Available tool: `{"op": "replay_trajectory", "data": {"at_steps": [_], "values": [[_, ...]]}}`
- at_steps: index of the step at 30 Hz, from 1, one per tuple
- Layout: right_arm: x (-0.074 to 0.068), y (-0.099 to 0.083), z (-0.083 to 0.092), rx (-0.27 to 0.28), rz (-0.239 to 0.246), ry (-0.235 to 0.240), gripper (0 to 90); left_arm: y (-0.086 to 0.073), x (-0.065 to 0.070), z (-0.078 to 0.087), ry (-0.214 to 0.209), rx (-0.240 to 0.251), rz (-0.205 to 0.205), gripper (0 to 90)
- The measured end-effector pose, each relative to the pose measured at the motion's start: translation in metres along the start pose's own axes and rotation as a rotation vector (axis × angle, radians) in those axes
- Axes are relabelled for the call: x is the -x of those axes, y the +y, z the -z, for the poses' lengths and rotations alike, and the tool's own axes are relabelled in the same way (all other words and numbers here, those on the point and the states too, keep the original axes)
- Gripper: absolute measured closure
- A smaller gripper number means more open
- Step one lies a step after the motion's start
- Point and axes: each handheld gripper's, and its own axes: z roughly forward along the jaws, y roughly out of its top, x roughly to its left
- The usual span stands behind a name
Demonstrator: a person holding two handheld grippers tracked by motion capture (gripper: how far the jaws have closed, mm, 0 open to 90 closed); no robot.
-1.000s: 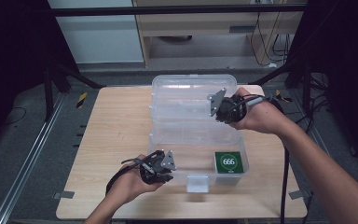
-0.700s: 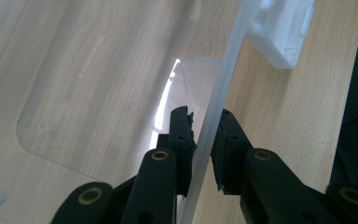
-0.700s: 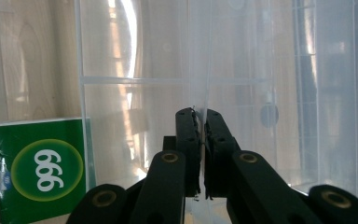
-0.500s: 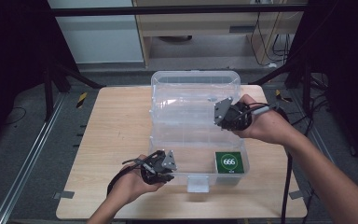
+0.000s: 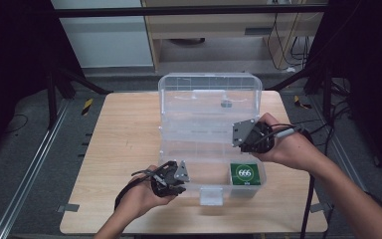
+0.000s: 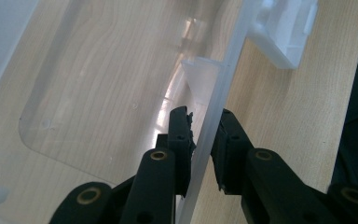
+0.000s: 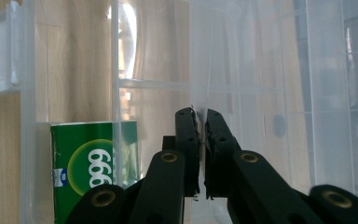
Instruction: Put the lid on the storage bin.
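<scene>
A clear plastic box (image 5: 179, 149) stands on the wooden table with its lid (image 5: 209, 99) raised behind it. My left gripper (image 5: 180, 175) is at the front left corner, and in the left gripper view (image 6: 204, 117) its jaws are shut on the box's front wall (image 6: 223, 88). My right gripper (image 5: 239, 135) is over the box's right side. In the right gripper view (image 7: 199, 113) its jaws pinch a thin clear edge of the lid (image 7: 242, 56). A green packet marked 666 (image 5: 246, 174) (image 7: 95, 158) lies in the front right compartment.
A white latch (image 5: 211, 195) (image 6: 284, 32) sticks out from the box's front wall. The wooden table (image 5: 119, 134) has bare room on the box's left. Black cables (image 5: 323, 134) trail off the right edge. Dark frame posts stand at both sides.
My right gripper has come toward the near side with the lid's edge in it, tilting the lid forward. The left gripper has stayed on the front wall.
</scene>
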Motion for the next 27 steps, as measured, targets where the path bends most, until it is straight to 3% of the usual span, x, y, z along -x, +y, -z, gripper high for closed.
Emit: {"op": "replay_trajectory", "data": {"at_steps": [2,3,4,5,7,8,9,10,11,14,15,16,17,26,27], "values": [[0.000,0.000,0.000,0.001,0.000,0.000,85.9,0.000,0.000,0.000,0.000,0.000,0.001,78.0],[0.001,-0.001,0.000,0.002,-0.005,0.001,85.5,-0.001,0.003,0.000,-0.001,0.003,0.051,78.0],[0.001,-0.001,0.000,0.002,-0.005,0.001,85.5,-0.001,0.003,0.000,-0.001,0.003,0.051,78.0],[0.005,-0.002,-0.001,-0.002,-0.010,0.005,85.2,0.001,0.000,-0.001,0.004,0.003,0.001,78.0],[0.008,-0.003,-0.002,-0.005,-0.020,0.004,85.1,0.002,-0.001,-0.001,0.006,0.005,-0.001,78.0],[0.009,-0.003,-0.003,-0.004,-0.021,0.003,85.1,0.002,-0.001,-0.001,0.006,0.005,-0.001,78.0],[0.008,-0.003,-0.003,-0.004,-0.021,0.001,85.1,0.001,0.002,-0.002,0.003,0.006,0.038,78.0],[0.008,-0.003,-0.003,-0.004,-0.021,0.001,85.1,0.001,0.002,-0.002,0.001,0.006,0.042,78.0],[0.007,-0.004,-0.002,0.001,-0.014,-0.001,85.3,0.001,0.000,-0.002,-0.001,0.007,0.019,78.1],[0.003,-0.005,-0.001,0.011,-0.018,-0.003,85.4,0.001,0.002,-0.002,-0.002,0.007,0.040,78.0],[0.000,-0.006,0.000,0.018,-0.017,-0.006,85.4,0.002,-0.001,-0.002,0.004,0.006,-0.002,78.0],[0.000,-0.006,0.000,0.018,-0.017,-0.006,85.4,0.002,-0.001,-0.002,0.004,0.006,-0.002,78.0],[-0.003,-0.006,0.001,0.021,-0.015,-0.006,85.5,0.001,0.002,-0.002,0.002,0.008,0.034,77.9],[-0.016,-0.011,0.002,0.045,-0.024,0.000,85.0,0.001,0.001,-0.002,0.000,0.001,0.013,77.8],[-0.018,-0.012,0.002,0.051,-0.027,0.001,85.0,0.001,0.002,-0.002,0.000,0.002,0.034,77.8]]}}
